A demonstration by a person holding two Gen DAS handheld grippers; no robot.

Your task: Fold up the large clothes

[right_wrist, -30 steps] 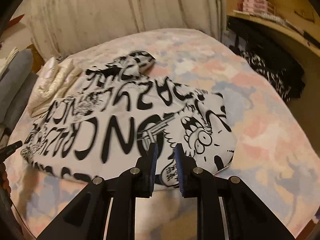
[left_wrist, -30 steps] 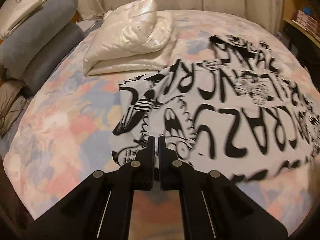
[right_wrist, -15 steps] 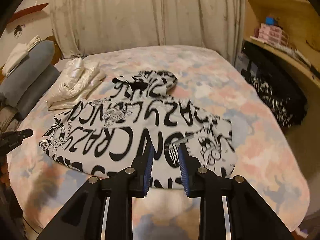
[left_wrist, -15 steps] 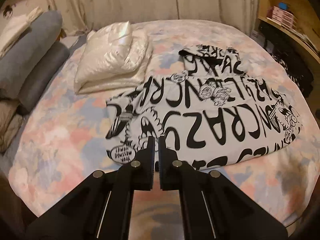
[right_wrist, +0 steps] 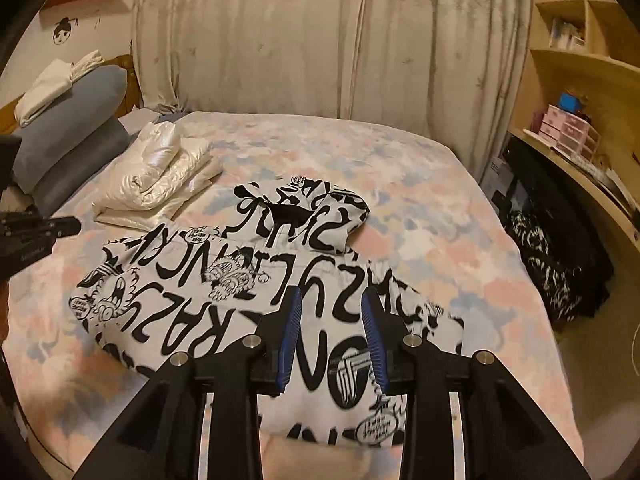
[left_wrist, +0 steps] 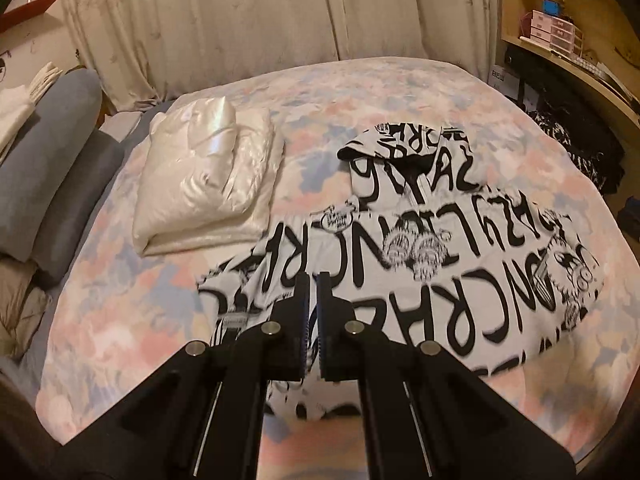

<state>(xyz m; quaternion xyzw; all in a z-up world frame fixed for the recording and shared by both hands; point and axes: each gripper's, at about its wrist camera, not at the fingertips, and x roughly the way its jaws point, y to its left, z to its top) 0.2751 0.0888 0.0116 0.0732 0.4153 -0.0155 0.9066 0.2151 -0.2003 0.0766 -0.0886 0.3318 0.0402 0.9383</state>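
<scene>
Lying folded at the centre of the pastel patchwork bed (right_wrist: 432,216), the soft, light black-lettered white hoodie (right_wrist: 224,300) seems best pinched at its six o'clock hem, left tongs (left_wrist: 311,280) clenched empty, right tongs (right_wrist: 330,300) released, just opening.

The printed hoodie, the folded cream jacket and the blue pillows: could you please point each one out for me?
printed hoodie (right_wrist: 192,304): right wrist view, on its lettered body.
folded cream jacket (left_wrist: 200,184): left wrist view, on its top layer.
blue pillows (right_wrist: 76,120): right wrist view, on the upper pillow.
</scene>
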